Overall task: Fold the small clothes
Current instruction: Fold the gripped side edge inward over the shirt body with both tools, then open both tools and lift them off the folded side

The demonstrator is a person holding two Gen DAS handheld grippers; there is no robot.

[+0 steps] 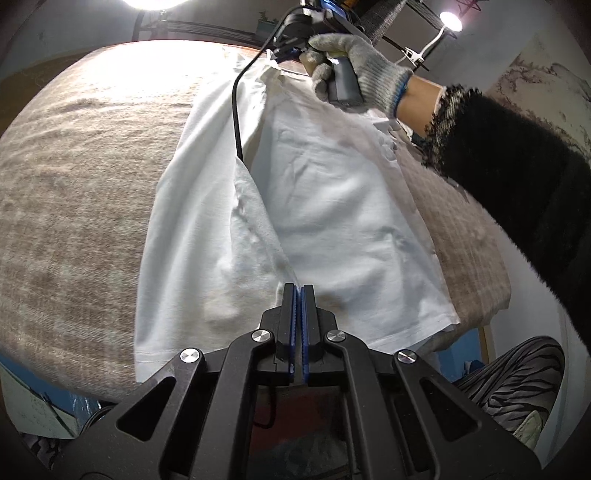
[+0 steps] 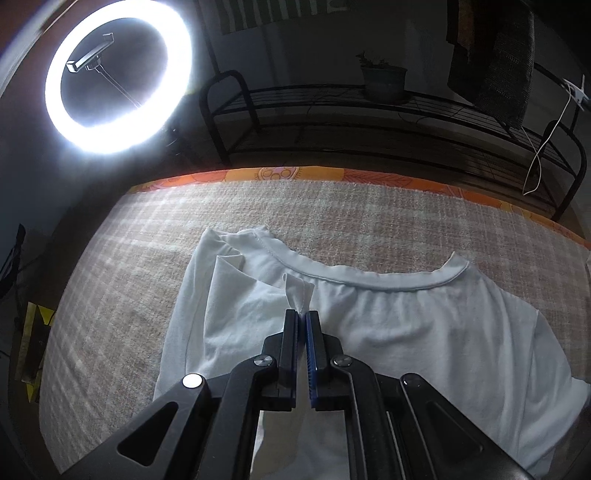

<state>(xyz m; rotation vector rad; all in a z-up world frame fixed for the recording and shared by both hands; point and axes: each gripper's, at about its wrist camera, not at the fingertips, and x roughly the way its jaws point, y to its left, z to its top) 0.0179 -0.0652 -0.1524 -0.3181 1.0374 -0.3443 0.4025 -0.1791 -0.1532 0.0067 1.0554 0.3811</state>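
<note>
A white t-shirt point(image 1: 325, 192) lies on a beige woven blanket point(image 1: 74, 184), its left side folded over the middle. My left gripper point(image 1: 297, 287) is shut on the folded edge near the hem. My right gripper point(image 2: 302, 314) is shut on a pinch of the folded cloth just below the collar point(image 2: 369, 282). In the left wrist view the right gripper body point(image 1: 314, 22) shows at the far end of the shirt, held by a gloved hand point(image 1: 354, 70). The shirt point(image 2: 424, 332) spreads to the right in the right wrist view.
The blanket point(image 2: 129, 266) covers a surface with an orange patterned edge point(image 2: 280, 172). A bright ring light point(image 2: 114, 77) stands at the far left. A black metal rack point(image 2: 369, 122) with a plant pot point(image 2: 384, 81) stands behind. The person's black sleeve point(image 1: 517, 177) crosses the right.
</note>
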